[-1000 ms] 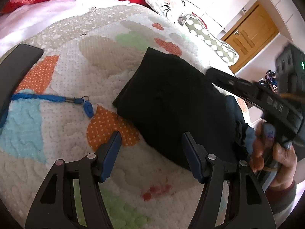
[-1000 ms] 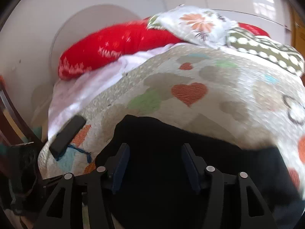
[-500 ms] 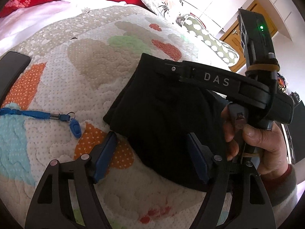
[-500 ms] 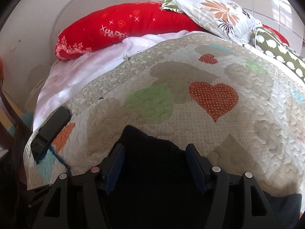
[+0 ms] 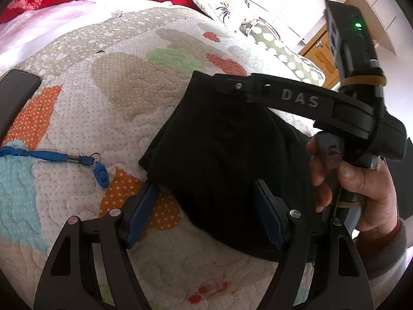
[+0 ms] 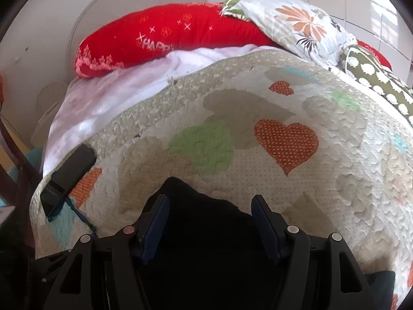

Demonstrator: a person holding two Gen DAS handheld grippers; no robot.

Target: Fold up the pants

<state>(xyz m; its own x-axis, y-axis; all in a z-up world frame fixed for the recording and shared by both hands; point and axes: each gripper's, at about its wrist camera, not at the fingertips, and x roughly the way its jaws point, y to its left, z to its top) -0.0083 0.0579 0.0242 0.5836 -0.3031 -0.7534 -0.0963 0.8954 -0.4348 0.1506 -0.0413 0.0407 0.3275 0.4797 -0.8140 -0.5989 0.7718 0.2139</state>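
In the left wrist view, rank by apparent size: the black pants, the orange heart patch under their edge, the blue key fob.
1. Black pants
2. Orange heart patch, partly hidden by the pants
3. Blue key fob

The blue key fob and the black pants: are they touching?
Apart. The left wrist view shows bare quilt between the fob and the pants.
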